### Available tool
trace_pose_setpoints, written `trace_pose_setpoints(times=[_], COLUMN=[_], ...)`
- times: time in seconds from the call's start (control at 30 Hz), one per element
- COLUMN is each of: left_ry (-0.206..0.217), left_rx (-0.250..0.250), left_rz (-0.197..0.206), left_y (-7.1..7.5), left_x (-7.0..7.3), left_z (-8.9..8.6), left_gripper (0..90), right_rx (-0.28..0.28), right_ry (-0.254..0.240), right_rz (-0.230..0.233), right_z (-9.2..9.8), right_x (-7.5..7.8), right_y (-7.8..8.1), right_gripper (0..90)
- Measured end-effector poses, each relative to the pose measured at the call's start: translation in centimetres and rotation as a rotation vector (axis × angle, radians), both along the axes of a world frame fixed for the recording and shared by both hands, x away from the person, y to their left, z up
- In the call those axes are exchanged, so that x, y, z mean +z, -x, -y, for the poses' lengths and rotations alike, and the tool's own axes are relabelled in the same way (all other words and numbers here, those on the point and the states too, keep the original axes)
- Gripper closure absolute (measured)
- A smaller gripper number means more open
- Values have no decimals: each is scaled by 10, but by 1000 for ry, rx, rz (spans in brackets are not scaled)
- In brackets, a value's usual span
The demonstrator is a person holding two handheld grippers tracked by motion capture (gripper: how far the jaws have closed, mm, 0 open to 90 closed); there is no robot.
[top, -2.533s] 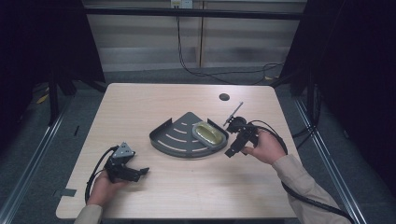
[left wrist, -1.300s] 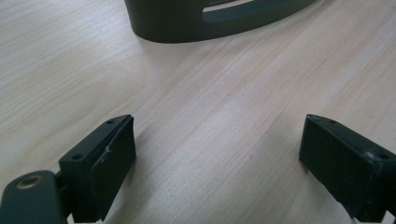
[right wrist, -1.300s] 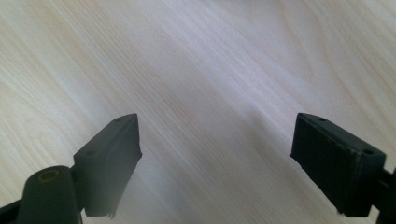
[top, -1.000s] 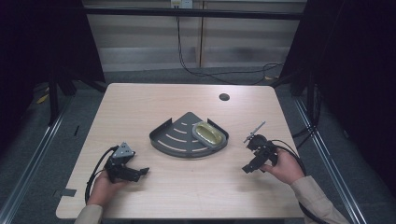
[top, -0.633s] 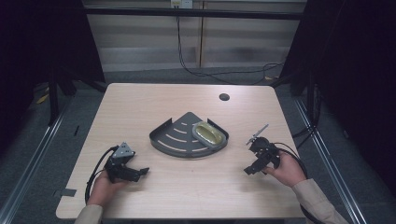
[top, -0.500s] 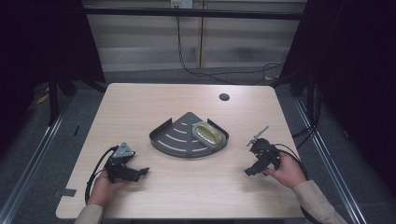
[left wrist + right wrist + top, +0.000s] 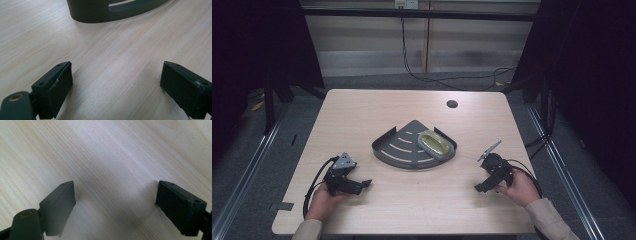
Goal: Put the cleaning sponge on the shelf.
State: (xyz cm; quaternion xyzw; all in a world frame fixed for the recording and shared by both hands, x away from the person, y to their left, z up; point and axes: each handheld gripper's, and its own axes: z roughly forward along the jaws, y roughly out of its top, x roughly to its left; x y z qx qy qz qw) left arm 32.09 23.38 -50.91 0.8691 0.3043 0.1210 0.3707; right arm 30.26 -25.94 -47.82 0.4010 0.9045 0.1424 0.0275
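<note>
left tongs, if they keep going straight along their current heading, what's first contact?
Most likely the outer wall of the dark corner tray. In the left gripper view, the left tongs stand open over bare table, with that wall straight ahead and nothing between. The exact height is hard to judge, so they might scrape the tabletop first.

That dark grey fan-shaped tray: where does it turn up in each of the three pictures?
High view: the dark grey tray sits mid-table, a yellowish object in its right part.
Left gripper view: its slotted wall runs along the top edge, beyond the open tongs.
Right gripper view: not there; open tongs over bare wood.
Shared landmark: the pale wood-grain tabletop.
</note>
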Motion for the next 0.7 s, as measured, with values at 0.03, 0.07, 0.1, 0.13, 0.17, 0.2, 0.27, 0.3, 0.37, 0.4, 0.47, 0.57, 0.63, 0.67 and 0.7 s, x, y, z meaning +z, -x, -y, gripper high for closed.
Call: trace_pose_setpoints(times=[0.03,0.07,0.1,0.13,0.17,0.2,0.27,0.3,0.37,0.4,0.47,0.57,0.63,0.67,0.7], left_ry=[0,0,0,0,-1,0,0,0,0,0,0,-1,-1,-1,-1], left_rx=[0,0,0,0,1,0,0,0,0,0,0,4,5,5,5], left_rz=[0,0,0,0,1,0,0,0,0,0,0,0,-1,-1,-1], left_y=[0,0,0,0,0,0,0,0,0,0,0,0,1,0,0], left_x=[0,0,0,0,0,0,0,0,0,0,0,0,0,0,0], left_z=[0,0,0,0,0,0,0,0,0,0,0,0,0,0,0], left_gripper=[103,103,103,103,103,103,103,103,103,103,103,103,102,103,102], right_rx=[-3,3,12,11,11,10,8,-1,4,9,9,15,7,19,19], right_ry=[1,-4,-6,-5,-7,-13,-25,-33,-50,-65,-84,-95,-110,-111,-111], right_rz=[2,13,30,36,48,65,77,78,102,114,129,147,159,165,165], right_z=[-1,-1,0,-1,0,0,1,1,4,6,8,11,12,13,13], right_x=[0,-1,-2,-2,-2,-4,-5,-5,-6,-7,-9,-10,-11,-11,-11], right_y=[1,1,1,2,3,5,6,8,9,11,13,14,16,16,16], right_gripper=[152,150,150,150,143,129,128,124,112,107,104,103,101,100,100])
